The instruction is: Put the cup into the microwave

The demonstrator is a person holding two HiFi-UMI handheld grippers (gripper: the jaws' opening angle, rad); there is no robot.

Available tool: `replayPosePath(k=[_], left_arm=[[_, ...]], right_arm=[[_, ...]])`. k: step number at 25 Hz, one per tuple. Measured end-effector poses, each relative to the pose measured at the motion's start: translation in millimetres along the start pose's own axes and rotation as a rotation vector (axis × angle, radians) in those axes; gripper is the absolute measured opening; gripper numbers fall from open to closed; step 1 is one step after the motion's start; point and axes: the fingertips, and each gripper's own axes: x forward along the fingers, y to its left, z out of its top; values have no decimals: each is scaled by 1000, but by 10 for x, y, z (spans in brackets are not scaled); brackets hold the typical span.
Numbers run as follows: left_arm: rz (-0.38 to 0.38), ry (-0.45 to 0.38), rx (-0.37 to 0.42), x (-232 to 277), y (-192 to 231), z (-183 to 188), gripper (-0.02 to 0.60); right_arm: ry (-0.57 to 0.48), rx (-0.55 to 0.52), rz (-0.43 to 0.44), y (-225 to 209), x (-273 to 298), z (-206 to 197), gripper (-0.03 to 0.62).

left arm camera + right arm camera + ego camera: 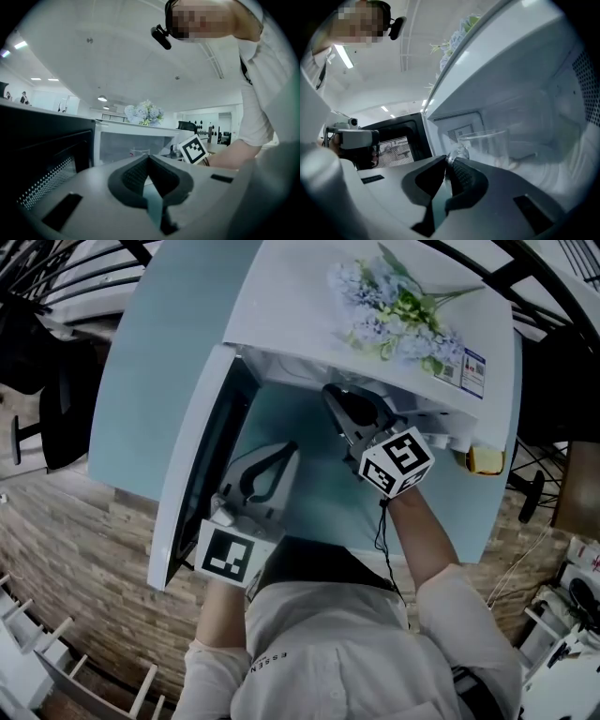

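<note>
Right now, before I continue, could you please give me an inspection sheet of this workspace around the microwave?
Surface: light blue table, bearing the white microwave.
Job's things: microwave door open; clear glass cup inside the cavity; cannot tell whether it is set down.
Clutter: flowers on the microwave's top; small yellow object beside the microwave.
Tongs: right tongs shut on the cup's handle; left tongs shut, empty, near the open door.
Cables: black cable hanging from the right tongs along the forearm.
Surroundings: wooden floor; black chair.
</note>
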Motion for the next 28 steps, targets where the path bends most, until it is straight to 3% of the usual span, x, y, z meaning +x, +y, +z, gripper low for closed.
replayPosePath(k=[20,25,26,28], left_arm=[[10,22,-49,-42,105,-226,0],[22,21,-58,-63,129,-250,0],[22,19,-60,-64,127,-254,0],[17,17,-63,-61,114,-264,0]], right_arm=[[-31,-15,-63,-104,431,-50,21],[-9,-52,-45,-64,444,-71,23],[4,-66,-37,-50,445,-87,28],[35,-97,-17,-17,440,-134,102]])
